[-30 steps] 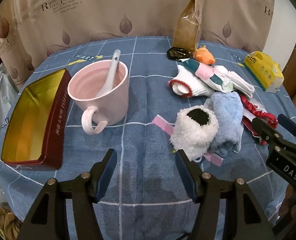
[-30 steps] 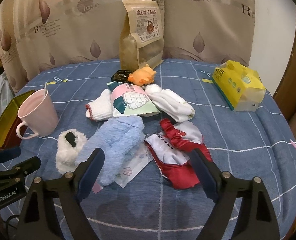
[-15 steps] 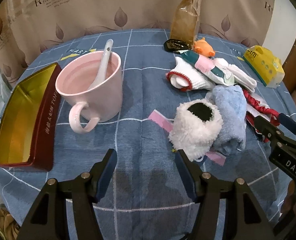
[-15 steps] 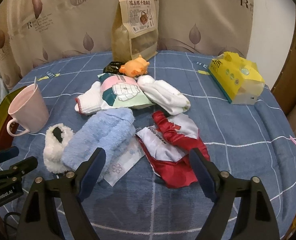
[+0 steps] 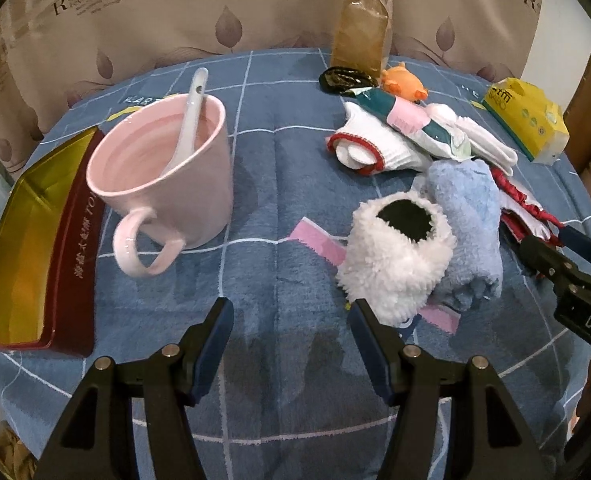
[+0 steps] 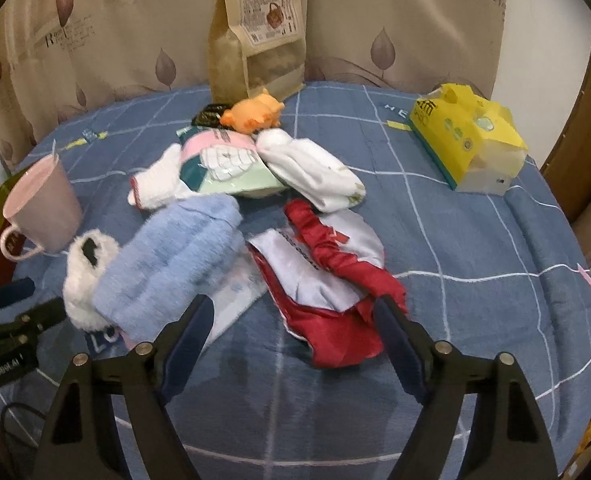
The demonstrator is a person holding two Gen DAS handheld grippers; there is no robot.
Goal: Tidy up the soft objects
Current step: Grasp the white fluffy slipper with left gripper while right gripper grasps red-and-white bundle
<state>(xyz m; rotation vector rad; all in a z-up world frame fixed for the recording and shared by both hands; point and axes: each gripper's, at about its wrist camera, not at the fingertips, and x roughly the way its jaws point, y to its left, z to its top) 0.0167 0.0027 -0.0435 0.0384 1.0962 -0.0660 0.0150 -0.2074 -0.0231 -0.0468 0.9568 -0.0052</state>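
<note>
A pile of soft things lies on the blue checked cloth: a white fluffy sock (image 5: 395,256) (image 6: 83,276), a light blue fluffy towel (image 5: 467,216) (image 6: 175,256), a red and white cloth (image 6: 327,272), white socks (image 6: 311,172) (image 5: 375,148), a packet of socks (image 6: 223,164) and an orange plush toy (image 6: 253,114). My left gripper (image 5: 289,320) is open and empty, just left of and before the white sock. My right gripper (image 6: 295,316) is open and empty, low over the near edge of the red cloth and blue towel.
A pink mug (image 5: 163,176) with a white spoon (image 5: 189,112) stands left, beside a red and gold tin tray (image 5: 27,240). A brown paper bag (image 6: 259,28) stands at the back, a yellow tissue pack (image 6: 471,136) at the right. A curtain hangs behind.
Both grippers have moved forward and lower toward the pile; mug, sock and cloths look larger. Both stay open. Nothing on the table has moved.
</note>
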